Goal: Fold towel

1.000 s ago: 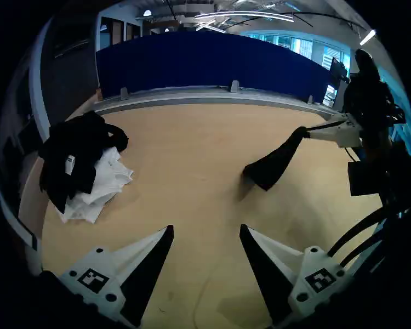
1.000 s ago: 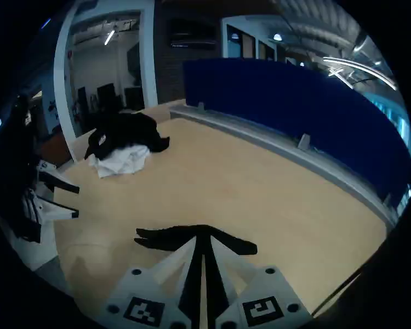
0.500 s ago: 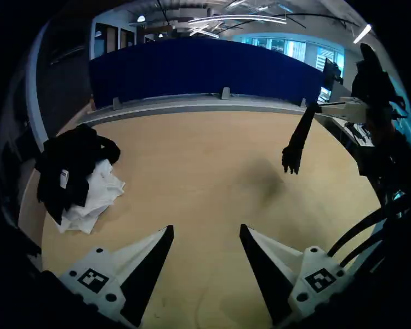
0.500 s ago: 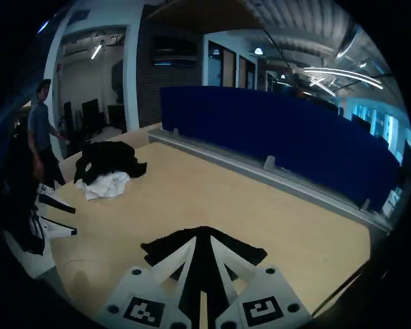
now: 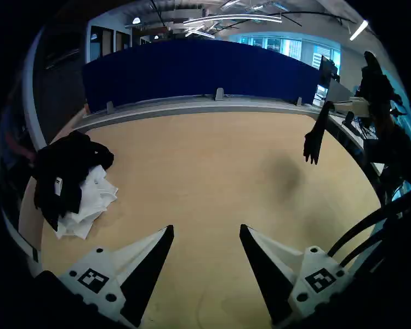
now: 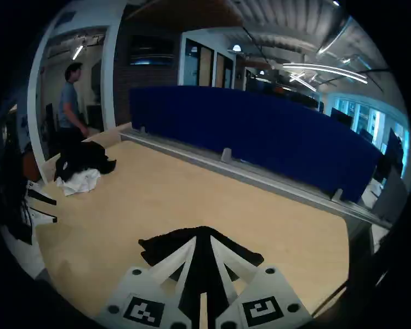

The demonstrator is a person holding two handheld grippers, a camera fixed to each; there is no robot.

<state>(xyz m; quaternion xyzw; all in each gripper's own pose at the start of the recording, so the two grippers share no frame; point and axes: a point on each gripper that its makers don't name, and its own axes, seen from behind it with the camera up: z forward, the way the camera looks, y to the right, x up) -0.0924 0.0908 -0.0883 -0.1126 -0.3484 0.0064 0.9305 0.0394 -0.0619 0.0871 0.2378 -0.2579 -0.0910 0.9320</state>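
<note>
- Right tongs [image 6: 203, 233]: pressed together on the black towel [image 6: 156, 248], with cloth bunched out on either side of the fingers.
- Change: a second ago the towel's lower end trailed on the table [image 5: 205, 164]. Now, in the left gripper view, it hangs wholly clear of the wood, narrow and limp, with a soft shadow under it.
- The towel has also drifted toward the table's far right edge as I raise it.
- Left tongs [image 5: 205, 227]: fingers apart with nothing between them, low over the near part of the table, just as they were a second ago.
- A heap of black and white cloth [image 5: 74, 181] lies at the table's left side, well apart from the towel.
- A person [image 6: 69, 109] stands beyond that heap, in the right gripper view.
- My reading: the towel is lifted but not spread, so no fold has begun. Held at one point it hangs like a rope.
- Next need, as I judge it, is a second grip — the free tongs on a corner — or laying the towel flat on the open wood.
</note>
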